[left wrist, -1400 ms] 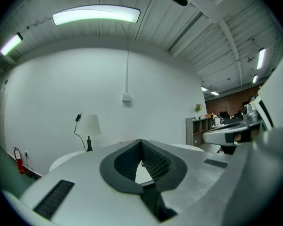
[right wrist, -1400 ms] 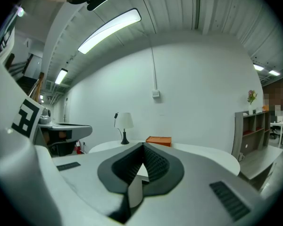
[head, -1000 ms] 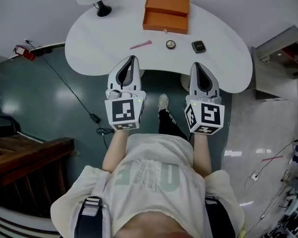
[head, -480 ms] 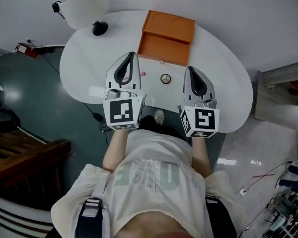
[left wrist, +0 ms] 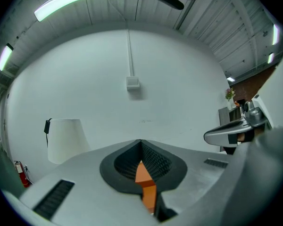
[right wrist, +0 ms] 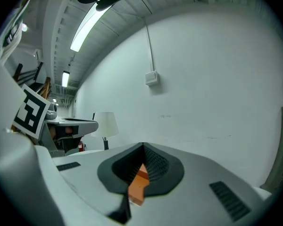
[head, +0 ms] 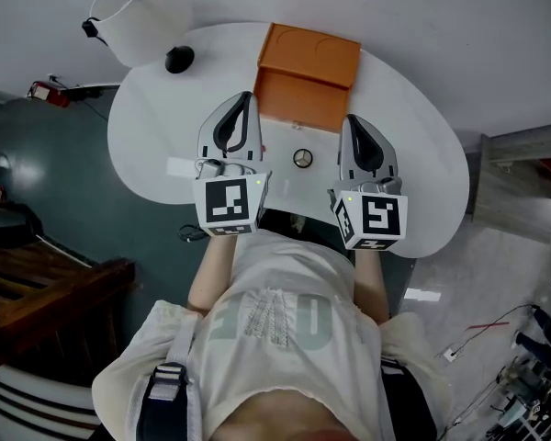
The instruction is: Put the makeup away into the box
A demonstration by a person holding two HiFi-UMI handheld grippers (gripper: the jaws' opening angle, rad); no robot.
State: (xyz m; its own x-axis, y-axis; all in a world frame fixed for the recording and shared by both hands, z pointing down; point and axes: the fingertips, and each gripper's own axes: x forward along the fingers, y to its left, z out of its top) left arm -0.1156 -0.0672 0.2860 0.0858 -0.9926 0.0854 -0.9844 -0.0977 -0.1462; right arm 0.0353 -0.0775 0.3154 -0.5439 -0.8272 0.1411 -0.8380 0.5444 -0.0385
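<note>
The person's pale shirt carries large faded letters that are too faint to read. Ahead of it, each gripper ends in a cube printed with square black-and-white markers. The left gripper and right gripper are smooth grey shells with black ribbed pads. They are held side by side over a white, glossy, kidney-shaped worktop. In the left gripper view the fingers are pressed together with nothing between them. In the right gripper view the fingers are likewise closed and empty.

A small round compact, dark with a pale ring, lies on the worktop between the two grippers, behind their fingertips. The orange box is rectangular and matt. It sits just ahead, between the fingertips, its left edge just beside the left fingers. It shows as an orange sliver under both closed pairs. Its contents cannot be made out.

Beyond the left fingers stands a lamp with a white shade and black base, against a plain white wall.
</note>
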